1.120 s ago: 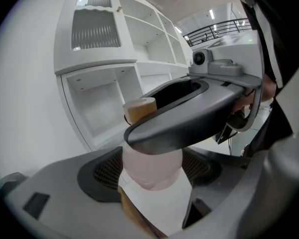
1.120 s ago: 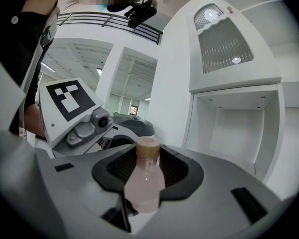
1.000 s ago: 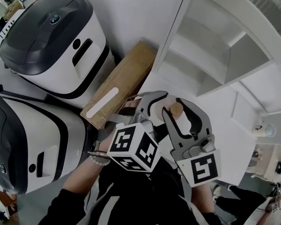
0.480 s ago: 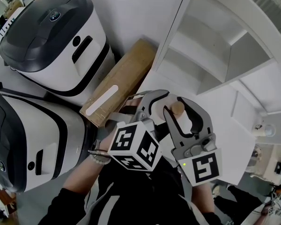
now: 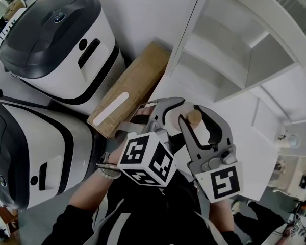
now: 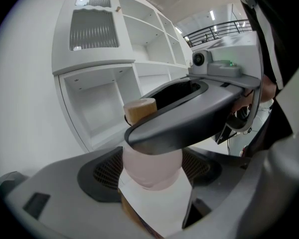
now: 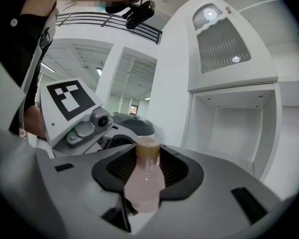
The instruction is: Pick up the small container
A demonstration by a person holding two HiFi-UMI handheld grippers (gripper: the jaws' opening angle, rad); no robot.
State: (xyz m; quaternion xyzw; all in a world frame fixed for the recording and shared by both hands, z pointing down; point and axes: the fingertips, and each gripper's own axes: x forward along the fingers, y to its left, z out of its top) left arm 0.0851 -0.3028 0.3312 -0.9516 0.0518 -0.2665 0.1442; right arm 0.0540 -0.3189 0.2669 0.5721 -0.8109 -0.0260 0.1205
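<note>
**Holding the small container in both grippers**

Head view: the small container (image 5: 196, 122), a pale pink bottle with a tan cap, is up in the air near the white shelf unit (image 5: 229, 50). The left gripper (image 5: 177, 117) and the right gripper (image 5: 196, 109) meet at it.

Left gripper view: the pads press on the container's (image 6: 152, 171) lower body. One right-gripper jaw crosses its shoulder, and the shelf unit stands behind.

Right gripper view: the jaws ring the upright container (image 7: 144, 188), with the pads closed on its sides. The shelf unit lies to its right.
</note>
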